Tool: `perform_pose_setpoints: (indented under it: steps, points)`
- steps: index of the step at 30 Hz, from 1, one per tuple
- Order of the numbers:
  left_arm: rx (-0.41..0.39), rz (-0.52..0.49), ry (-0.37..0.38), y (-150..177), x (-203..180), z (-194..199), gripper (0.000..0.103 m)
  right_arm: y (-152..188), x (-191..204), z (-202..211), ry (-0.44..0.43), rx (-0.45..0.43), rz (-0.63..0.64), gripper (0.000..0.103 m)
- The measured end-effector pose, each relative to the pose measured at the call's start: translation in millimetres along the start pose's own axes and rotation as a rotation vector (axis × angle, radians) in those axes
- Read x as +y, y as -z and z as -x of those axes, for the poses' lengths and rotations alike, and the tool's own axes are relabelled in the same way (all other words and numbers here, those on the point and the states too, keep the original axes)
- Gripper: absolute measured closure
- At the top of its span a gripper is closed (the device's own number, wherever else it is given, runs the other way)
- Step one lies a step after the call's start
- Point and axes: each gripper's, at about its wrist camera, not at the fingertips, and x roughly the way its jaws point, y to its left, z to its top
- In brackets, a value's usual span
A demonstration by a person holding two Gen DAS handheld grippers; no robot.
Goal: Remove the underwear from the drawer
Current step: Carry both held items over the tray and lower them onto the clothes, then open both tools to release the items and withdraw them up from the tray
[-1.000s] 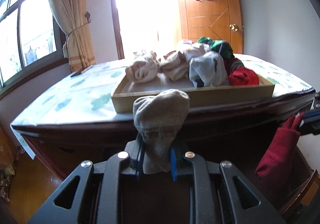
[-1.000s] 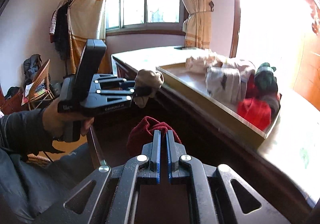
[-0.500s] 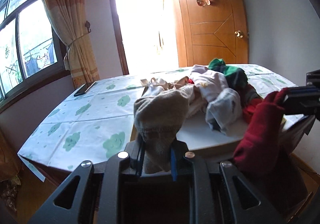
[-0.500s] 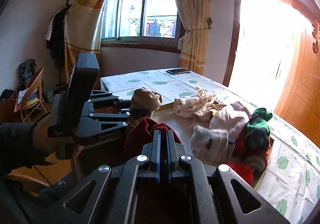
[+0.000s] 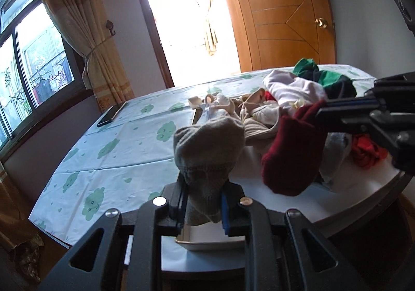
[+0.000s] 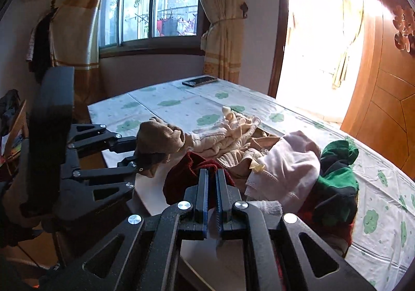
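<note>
My left gripper [image 5: 203, 187] is shut on a beige-grey knitted garment [image 5: 208, 151] and holds it above the near corner of a white drawer tray [image 5: 363, 192] on the table. It also shows in the right wrist view [image 6: 159, 139]. My right gripper [image 6: 212, 174] is shut on a dark red garment [image 6: 181, 177], which hangs over the tray in the left wrist view [image 5: 293, 158]. The tray holds a pile of underwear: cream [image 6: 233, 132], pale pink [image 6: 290, 164], green and black [image 6: 337, 177], and red [image 5: 367, 151] pieces.
The table carries a white cloth with green cloud prints [image 5: 116, 161]. A dark phone [image 5: 109, 116] lies near the far left edge. A window with curtains is at the left, a bright doorway and a wooden door [image 5: 285, 18] lie behind.
Both grippers have risen with their garments from below the table edge to above the tray. The view now looks down on the table top and the pile.
</note>
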Motion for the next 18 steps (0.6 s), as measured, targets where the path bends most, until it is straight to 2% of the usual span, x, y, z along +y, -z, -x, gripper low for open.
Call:
perform_pose_setpoints:
  steps: [2, 4, 5, 8, 9, 10, 11, 12, 13, 15, 18]
  points:
    - [0.02, -0.003, 0.0, 1.1, -1.7, -7.2, 0.083, 1.8, 1.9, -15.6, 0.014, 0.037, 0.012, 0.097]
    - [0.05, -0.008, 0.006, 3.4, -3.6, -15.6, 0.075, 5.1, -0.3, -32.4, 0.026, 0.08, 0.012, 0.097]
    - [0.058, -0.009, 0.004, 4.9, -4.4, -18.2, 0.075, 7.2, -3.1, -38.7, 0.032, 0.092, 0.001, 0.097]
    - [0.056, -0.011, 0.006, 9.8, -7.3, -17.7, 0.065, 12.2, -16.4, -46.2, 0.036, 0.103, -0.059, 0.094]
    - [0.054, -0.014, 0.009, 10.6, -8.5, -16.5, 0.063, 14.4, -21.3, -45.4, 0.018, 0.102, -0.089, 0.09]
    - [0.051, -0.021, 0.005, 11.6, -10.3, -14.3, 0.056, 16.9, -24.9, -43.2, 0.006, 0.097, -0.107, 0.086]
    - [0.044, -0.027, -0.001, 12.1, -11.9, -11.7, 0.05, 19.5, -26.9, -40.4, 0.004, 0.092, -0.113, 0.075]
    - [0.032, -0.031, -0.011, 12.6, -13.2, -8.2, 0.038, 21.9, -27.6, -37.2, 0.001, 0.086, -0.116, 0.063]
    - [0.019, -0.029, -0.017, 12.8, -14.0, -4.1, 0.034, 24.3, -27.7, -33.1, -0.008, 0.077, -0.121, 0.058]
    - [0.007, -0.021, -0.004, 13.7, -16.0, 3.5, 0.034, 28.9, -25.8, -25.8, -0.012, 0.059, -0.123, 0.043]
    - [0.001, -0.014, -0.005, 15.4, -17.5, 10.8, 0.029, 36.4, -22.2, -11.8, -0.008, 0.031, -0.128, 0.036]
